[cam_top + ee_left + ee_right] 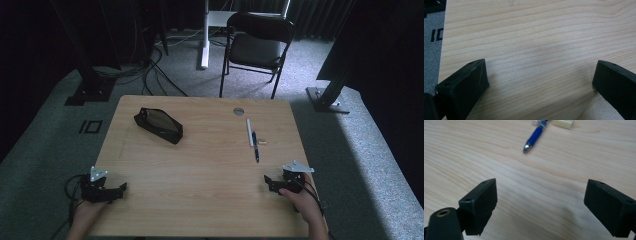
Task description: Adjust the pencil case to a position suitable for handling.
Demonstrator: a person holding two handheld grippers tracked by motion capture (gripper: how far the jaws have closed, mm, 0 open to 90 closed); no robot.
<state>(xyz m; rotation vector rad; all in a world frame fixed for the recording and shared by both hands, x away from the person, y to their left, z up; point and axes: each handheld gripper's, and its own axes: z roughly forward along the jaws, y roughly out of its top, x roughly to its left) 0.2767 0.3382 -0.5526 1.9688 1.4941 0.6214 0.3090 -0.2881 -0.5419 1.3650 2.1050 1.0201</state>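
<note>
Blue pen (536, 135) is cut off at the top edge of the right gripper view, only the tip end shows; the pale eraser (563, 123) beside it is also cropped. In the high view the eraser (262, 142) is too small to make out well. Right gripper (270, 184): jaws wide apart, holding nothing, resting near the table (200, 165) edge. Pen (255, 146) lies ahead of it, well apart, next to a white pen (249, 132). Left gripper (119, 189): jaws apart, empty, bare wood between them. Black pencil case (159, 125) sits left of the pens, far from both grippers.
</note>
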